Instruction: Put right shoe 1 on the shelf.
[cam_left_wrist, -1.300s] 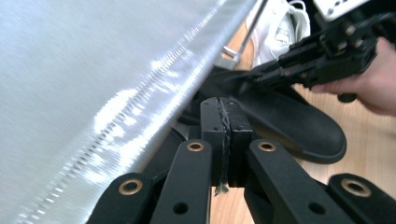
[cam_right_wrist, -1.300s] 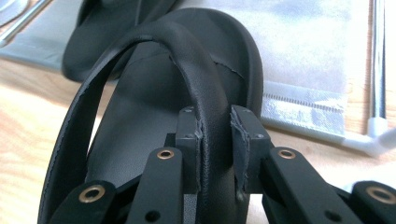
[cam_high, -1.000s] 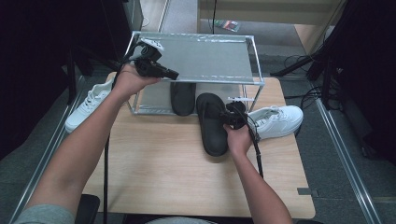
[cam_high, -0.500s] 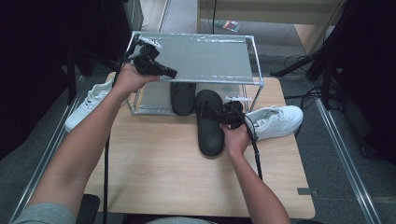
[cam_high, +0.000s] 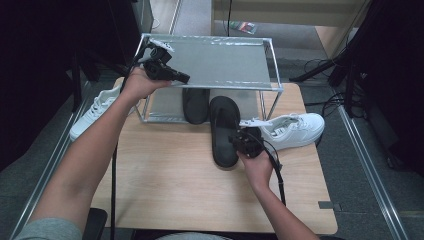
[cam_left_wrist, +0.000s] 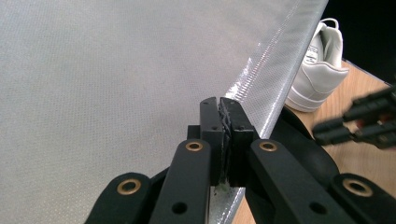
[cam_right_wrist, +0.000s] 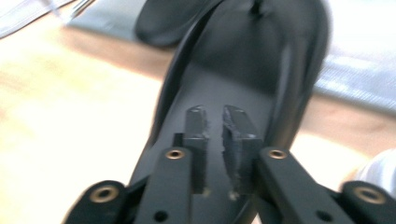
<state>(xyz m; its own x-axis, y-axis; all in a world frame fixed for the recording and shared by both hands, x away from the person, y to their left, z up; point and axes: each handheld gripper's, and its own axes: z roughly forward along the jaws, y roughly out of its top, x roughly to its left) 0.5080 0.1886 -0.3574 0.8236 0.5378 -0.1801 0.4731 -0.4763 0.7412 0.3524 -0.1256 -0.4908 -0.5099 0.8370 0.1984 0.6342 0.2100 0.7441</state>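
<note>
Now right claw (cam_high: 239, 142) just closing, nearly together over black sandal (cam_high: 223, 131); left claw (cam_high: 181, 78) together above shelf (cam_high: 220, 62).

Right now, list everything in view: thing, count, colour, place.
Black rubber flip-flops: two; one on the table by the right tool, one under the rack.
White lace-up sneakers: two; one at the table's right, one off its left edge.
Silver metal-frame shoe rack: one, table's far side.
Light wooden table: one, centre.
Left tool: black, shut, over the rack's top shelf.
Right tool: black, jaws just closing, above the near flip-flop.
</note>
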